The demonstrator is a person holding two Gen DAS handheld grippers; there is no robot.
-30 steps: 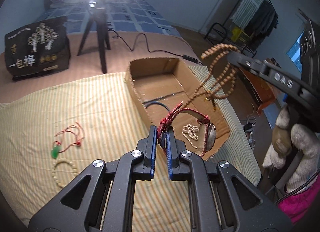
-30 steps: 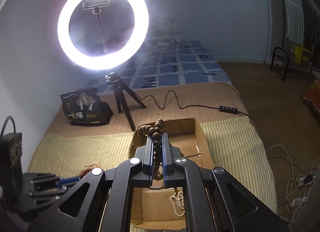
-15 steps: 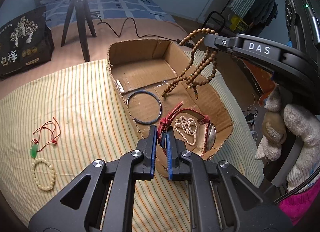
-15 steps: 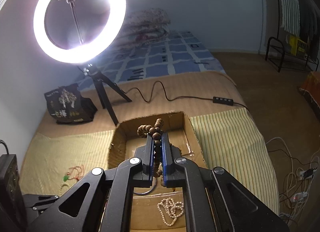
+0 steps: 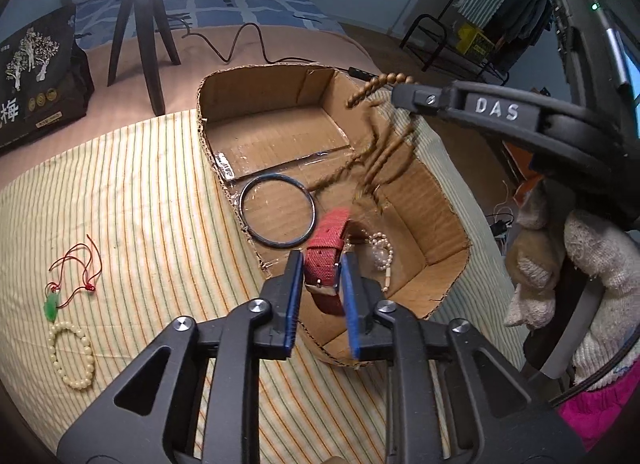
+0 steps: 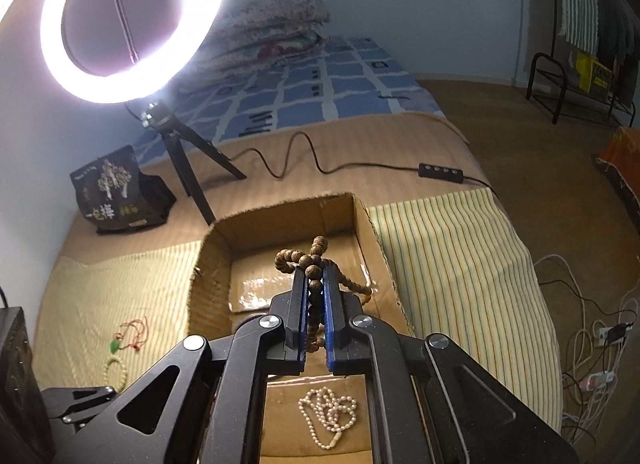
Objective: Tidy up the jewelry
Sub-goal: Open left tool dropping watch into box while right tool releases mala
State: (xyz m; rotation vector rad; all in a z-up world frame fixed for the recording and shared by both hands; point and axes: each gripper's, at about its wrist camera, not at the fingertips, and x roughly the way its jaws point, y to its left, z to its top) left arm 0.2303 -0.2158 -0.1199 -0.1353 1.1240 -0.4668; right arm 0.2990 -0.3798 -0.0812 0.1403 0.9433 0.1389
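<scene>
From the left wrist, white letters "DAS" show on the black right gripper [image 5: 394,97], from which a blurred string of round wooden beads [image 5: 380,161] dangles over the corrugated cardboard box [image 5: 448,219]; the left gripper [image 5: 320,280] stands spread above a woven red watch strap [image 5: 330,242] lying in the box beside a thin dark hoop [image 5: 276,211] and pearls [image 5: 380,250]. From the right wrist, the right gripper [image 6: 316,288] pinches the wooden beads [image 6: 314,264] over the box [image 6: 212,260], a pearl strand [image 6: 330,416] heaped on its floor, while a black pouch [image 6: 116,189] printed with Chinese characters sits beyond.
</scene>
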